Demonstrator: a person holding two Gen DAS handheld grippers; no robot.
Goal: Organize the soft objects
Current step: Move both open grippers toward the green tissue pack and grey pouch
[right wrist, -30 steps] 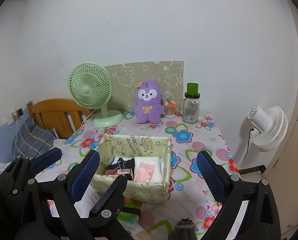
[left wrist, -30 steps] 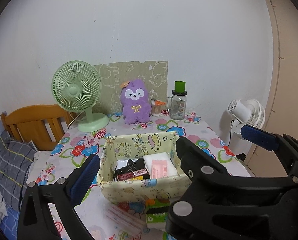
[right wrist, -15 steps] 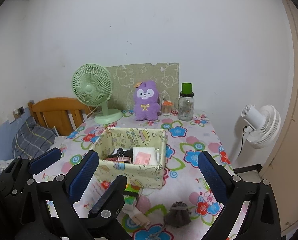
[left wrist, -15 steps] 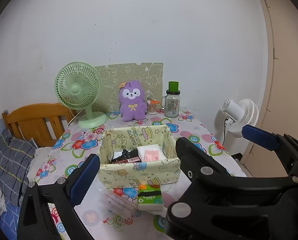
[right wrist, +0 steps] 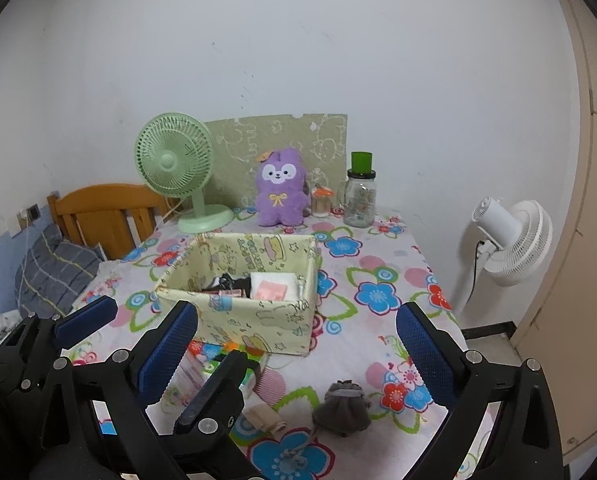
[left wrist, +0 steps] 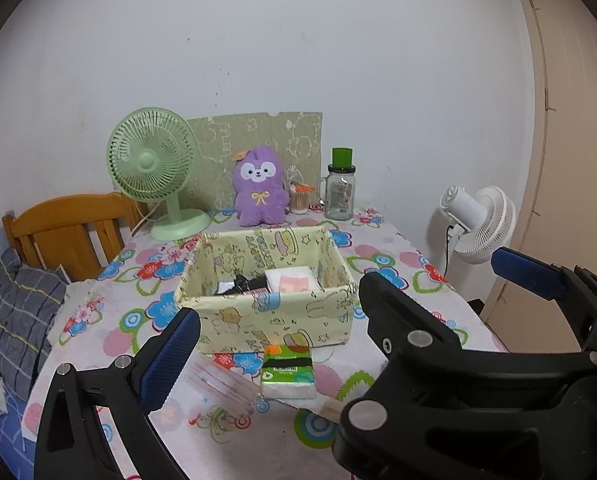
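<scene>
A yellow cartoon-print fabric box (left wrist: 270, 320) stands mid-table, holding a black item and a white-and-pink tissue pack (left wrist: 292, 280). In front of it lie a green tissue pack (left wrist: 286, 372) and a clear plastic packet (left wrist: 218, 380). A grey drawstring pouch (right wrist: 340, 404) and a beige item (right wrist: 264, 420) lie near the table's front edge. A purple plush (left wrist: 260, 190) sits at the back. My left gripper (left wrist: 294, 344) hangs open and empty above the tissue pack. My right gripper (right wrist: 294, 332) is open and empty over the box's front, beside the left one.
A green desk fan (left wrist: 154, 168), a glass jar with a green lid (left wrist: 340, 192) and a small swab holder (left wrist: 298, 200) line the back wall. A white floor fan (left wrist: 478, 220) stands right of the flowered tablecloth (right wrist: 378, 296). A wooden headboard (left wrist: 66, 232) and bedding are on the left.
Both grippers have drawn back from the box, which now looks smaller and farther. The tissue pack, the packet and the grey pouch have come into view. Both stay open.
</scene>
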